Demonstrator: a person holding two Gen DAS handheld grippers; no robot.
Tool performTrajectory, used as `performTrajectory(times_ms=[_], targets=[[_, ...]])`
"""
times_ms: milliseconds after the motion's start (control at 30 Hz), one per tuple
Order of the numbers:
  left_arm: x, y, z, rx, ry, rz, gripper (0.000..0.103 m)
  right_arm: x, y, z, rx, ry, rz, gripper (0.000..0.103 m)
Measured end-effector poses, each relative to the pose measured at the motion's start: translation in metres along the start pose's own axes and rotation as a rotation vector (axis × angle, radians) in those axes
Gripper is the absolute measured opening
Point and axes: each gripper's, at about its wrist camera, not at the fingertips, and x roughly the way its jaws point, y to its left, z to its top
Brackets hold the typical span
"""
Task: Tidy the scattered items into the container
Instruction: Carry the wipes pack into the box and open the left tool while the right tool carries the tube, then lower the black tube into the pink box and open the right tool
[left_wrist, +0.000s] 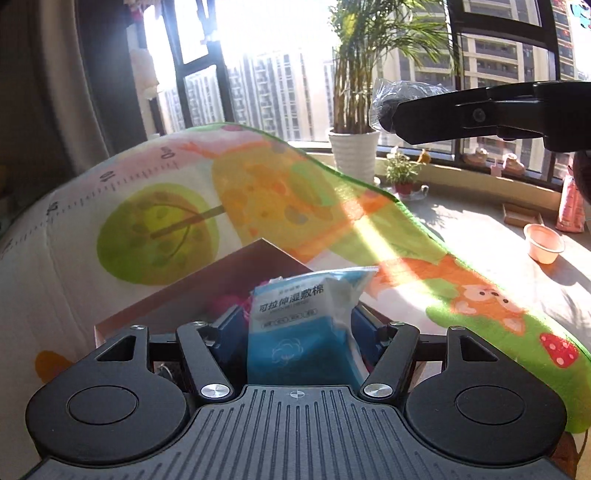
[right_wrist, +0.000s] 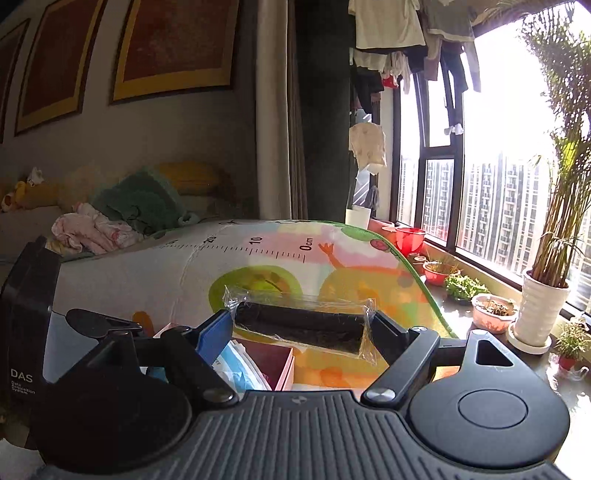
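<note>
My left gripper (left_wrist: 299, 325) is shut on a blue and white pack of cotton pads (left_wrist: 303, 325) and holds it over the open pink box (left_wrist: 207, 284) on the colourful play mat (left_wrist: 166, 206). My right gripper (right_wrist: 301, 330) is shut on a black roll in clear plastic wrap (right_wrist: 301, 326) and holds it above the mat, beside the pink box (right_wrist: 275, 363). The right gripper with its black roll (left_wrist: 388, 107) also shows high at the right of the left wrist view. The cotton pad pack (right_wrist: 236, 363) shows at the box in the right wrist view.
A white potted palm (left_wrist: 354, 155) and small plants stand on the window sill. A pink bowl (left_wrist: 543, 243) and a flat cardboard tray (left_wrist: 521, 214) lie on the floor to the right. A bed with clothes (right_wrist: 96, 225) is behind the mat.
</note>
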Motion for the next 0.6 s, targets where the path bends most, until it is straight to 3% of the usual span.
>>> performTrajectory(times_ms=[67, 267, 400, 467, 600], targets=[[0.0, 0.002, -0.011, 0.034, 0.026, 0.012, 0.083, 0.011, -0.003, -0.004, 0.021, 0.022, 0.009, 0.081], [-0.014, 0.017, -0.028, 0.114, 0.072, 0.087, 0.094, 0.044, -0.005, -0.007, 0.098, 0.084, 0.069, 0.081], [-0.027, 0.031, -0.033, 0.117, 0.082, 0.146, 0.095, 0.062, 0.004, -0.01, 0.119, 0.128, 0.09, 0.081], [-0.034, 0.039, -0.036, 0.086, 0.076, 0.16, 0.096, 0.067, 0.01, -0.012, 0.117, 0.143, 0.094, 0.081], [-0.05, 0.052, -0.044, -0.07, 0.061, 0.121, 0.098, 0.077, 0.017, -0.006, 0.119, 0.174, 0.127, 0.081]])
